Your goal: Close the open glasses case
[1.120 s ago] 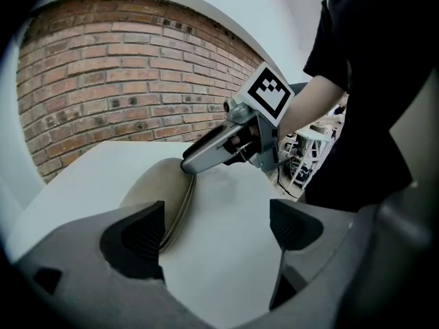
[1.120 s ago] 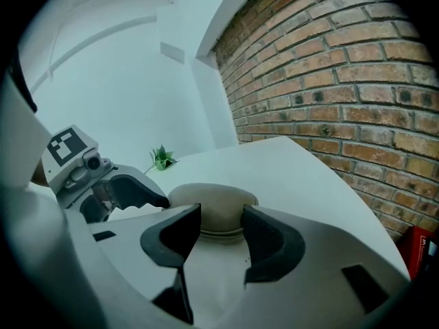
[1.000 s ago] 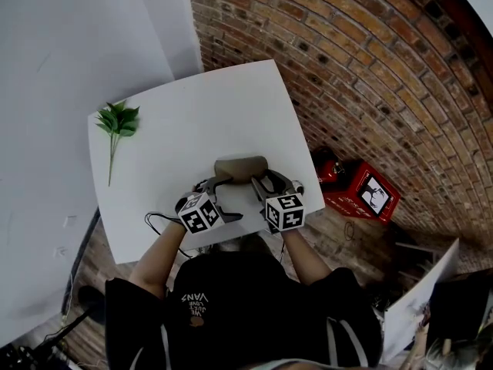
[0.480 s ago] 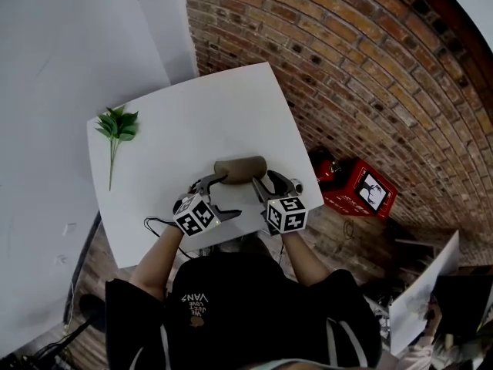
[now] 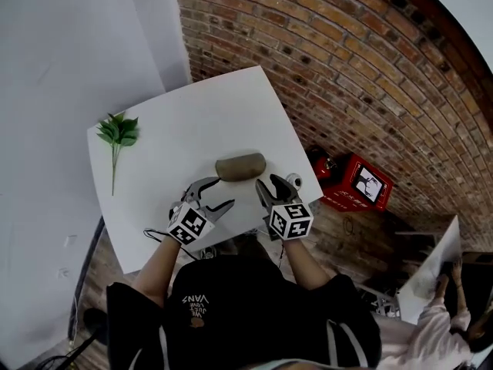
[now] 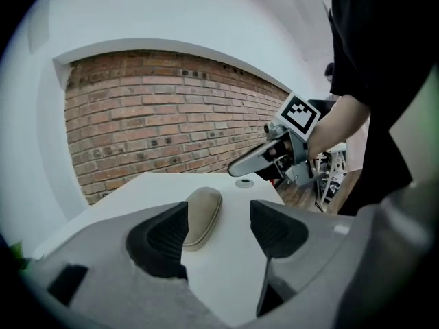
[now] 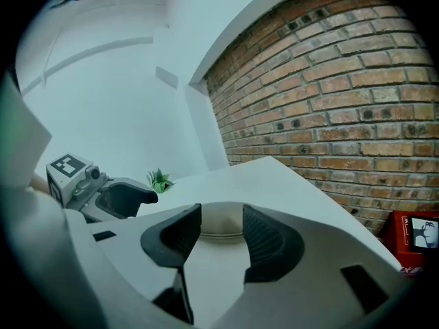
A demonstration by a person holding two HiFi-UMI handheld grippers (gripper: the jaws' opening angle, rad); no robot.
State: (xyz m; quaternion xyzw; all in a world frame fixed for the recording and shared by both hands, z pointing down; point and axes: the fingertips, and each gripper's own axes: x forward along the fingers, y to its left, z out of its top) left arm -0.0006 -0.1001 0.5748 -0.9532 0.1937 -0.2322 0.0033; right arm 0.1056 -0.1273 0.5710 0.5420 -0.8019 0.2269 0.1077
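The tan glasses case [image 5: 240, 166] lies with its lid down on the white table [image 5: 177, 122], near the front edge. My left gripper [image 5: 214, 195] hovers just short of the case's left end, apart from it; its jaws are closing with nothing between them. In the left gripper view the case [image 6: 201, 214] lies beyond the left gripper [image 6: 219, 228]. My right gripper [image 5: 277, 185] hangs off the case's right end, its jaws closing slightly on nothing. The case [image 7: 221, 221] shows past the right gripper [image 7: 221, 235] in the right gripper view.
A green plant sprig [image 5: 118, 132] lies at the table's far left. A red box [image 5: 358, 185] stands on the floor to the right, below the brick wall [image 5: 347, 68]. A cable [image 5: 158, 226] hangs at the table's near edge.
Both grippers have pulled back from the case's ends and risen. The left jaws have narrowed. The case stays in place with its lid down.
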